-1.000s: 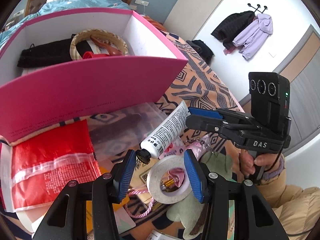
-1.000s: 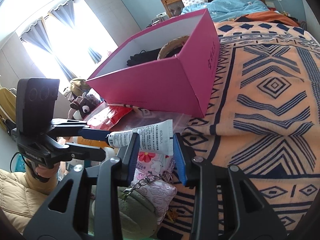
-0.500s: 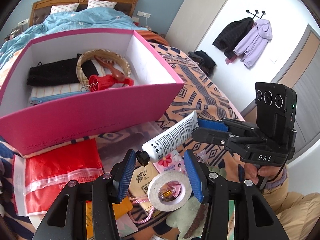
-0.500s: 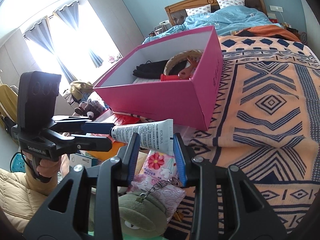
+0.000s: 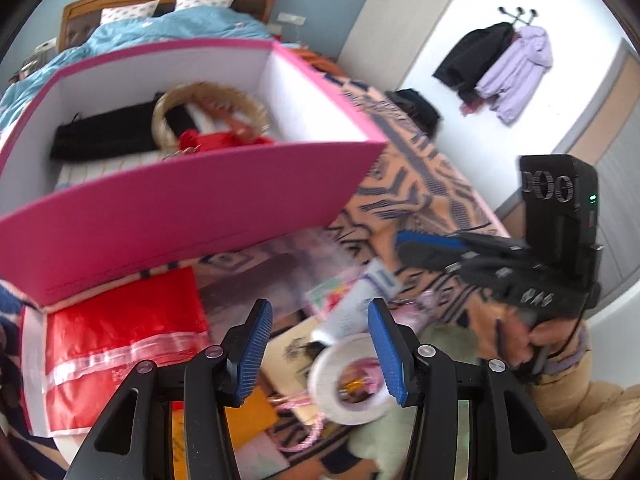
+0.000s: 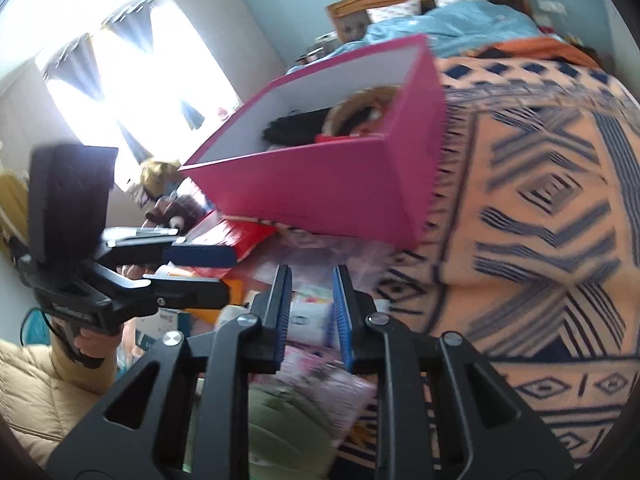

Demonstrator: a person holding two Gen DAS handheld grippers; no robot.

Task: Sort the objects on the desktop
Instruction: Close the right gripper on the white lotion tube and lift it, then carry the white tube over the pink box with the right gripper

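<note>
A white tube (image 5: 356,308) with a dark cap lies tilted on the clutter, free of the right gripper's blue pads. In the right wrist view it (image 6: 306,322) sits low between the fingers, blurred. My right gripper (image 6: 310,312) stands slightly apart, open. It also shows in the left wrist view (image 5: 432,246). My left gripper (image 5: 318,344) is open and empty above a white tape roll (image 5: 348,380). The pink box (image 5: 180,204) holds a black pouch (image 5: 104,136), a woven ring (image 5: 208,112) and a red item (image 5: 216,140).
A red plastic bag (image 5: 116,340) lies left of the pile. A clear bag (image 5: 272,272), floral packet, pink cord and green plush (image 6: 288,428) crowd the front. The patterned orange blanket (image 6: 540,200) spreads to the right. Coats (image 5: 500,64) hang on the far wall.
The right gripper has let the white tube go; the tube dropped onto the pile by the tape roll. Both views swung and blurred, and the box now looks closer.
</note>
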